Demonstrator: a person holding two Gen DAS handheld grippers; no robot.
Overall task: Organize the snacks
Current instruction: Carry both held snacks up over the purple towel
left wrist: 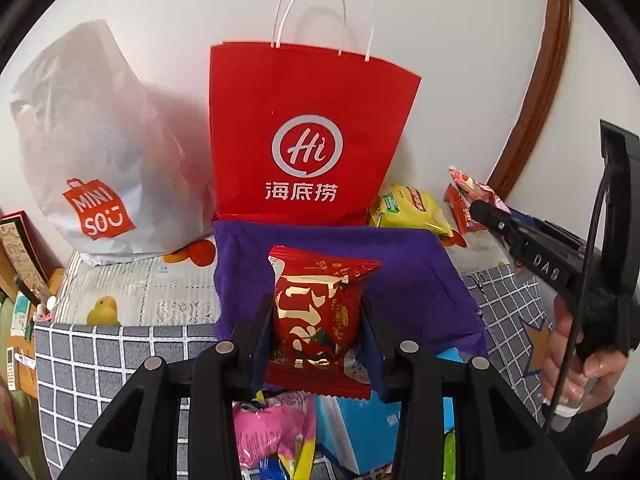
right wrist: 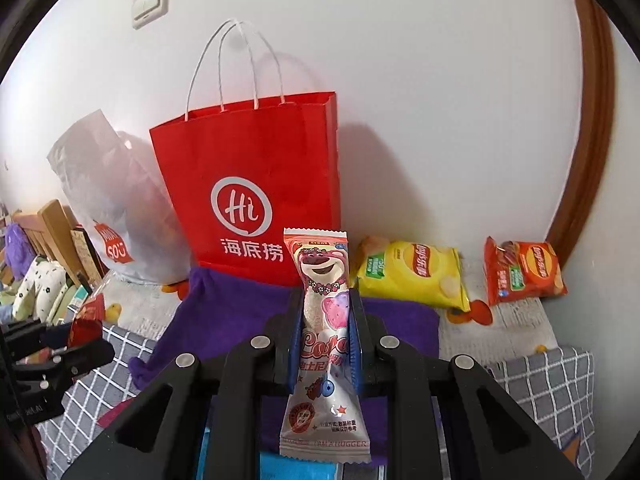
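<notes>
While the left hand-held gripper (left wrist: 318, 320) clamps a red snack packet (left wrist: 320, 312), the right hand-held gripper (right wrist: 326, 332) clamps a pink bear-print packet (right wrist: 324, 344).

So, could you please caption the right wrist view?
Right gripper holding a bear-print snack packet before the red paper bag.

Light switch (right wrist: 150, 3) on white wall (right wrist: 420, 80); brown door frame (right wrist: 592, 128) at right; plush toys (right wrist: 38, 280) far left.

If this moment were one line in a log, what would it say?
left hand-held gripper: shut on red packet | right hand-held gripper: shut on bear packet | both over purple cloth | red bag behind
</notes>
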